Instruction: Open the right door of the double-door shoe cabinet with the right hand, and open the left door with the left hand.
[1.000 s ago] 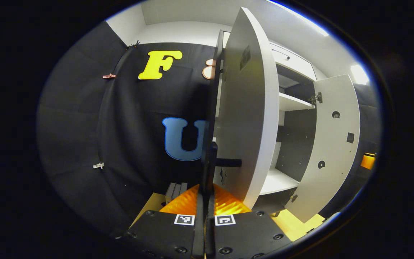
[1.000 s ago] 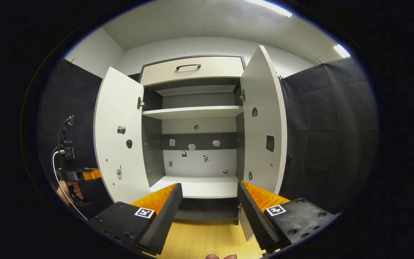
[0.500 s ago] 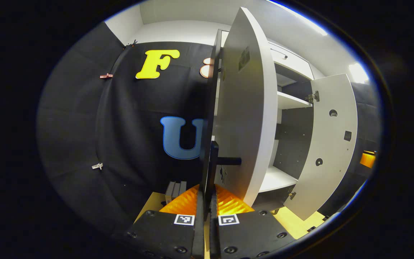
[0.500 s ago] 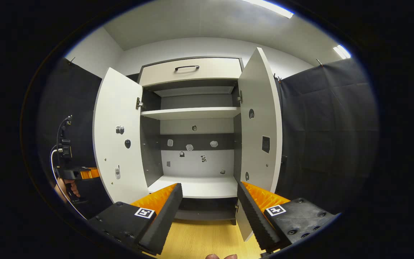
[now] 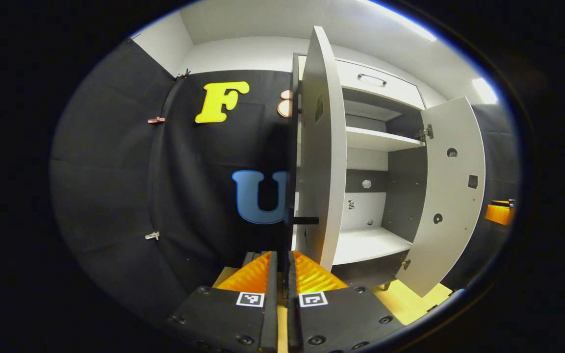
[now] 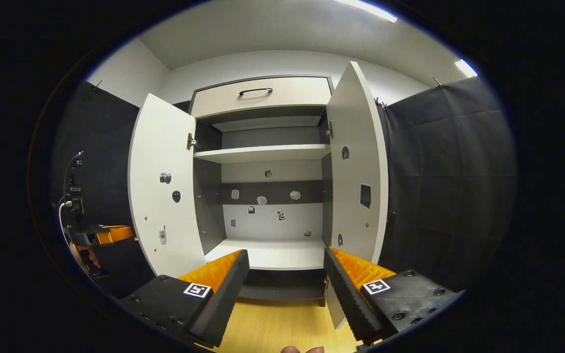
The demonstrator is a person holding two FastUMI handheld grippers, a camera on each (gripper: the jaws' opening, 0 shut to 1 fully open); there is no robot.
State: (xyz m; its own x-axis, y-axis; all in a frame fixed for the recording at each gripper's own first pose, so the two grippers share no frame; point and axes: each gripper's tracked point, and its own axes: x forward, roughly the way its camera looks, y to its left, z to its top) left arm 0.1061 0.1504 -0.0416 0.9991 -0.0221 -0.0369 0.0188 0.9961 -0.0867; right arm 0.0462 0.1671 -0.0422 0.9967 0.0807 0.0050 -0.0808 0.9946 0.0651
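Shoe cabinet (image 6: 268,147): stands against the back wall, both doors swung wide, shelves bare to see.
Left door (image 6: 162,181): hinged out from the cabinet's left side, its black handle (image 5: 304,220) jutting from the outer face.
Right door (image 6: 358,166): hinged out from the cabinet's right side.
Left gripper (image 5: 278,279): just short of the left door's edge, fingers nearly pressed together, nothing between them.
Right gripper (image 6: 286,284): facing the cabinet's middle, jaws spread wide, empty.
Floor (image 6: 272,326): yellow wood before the cabinet.
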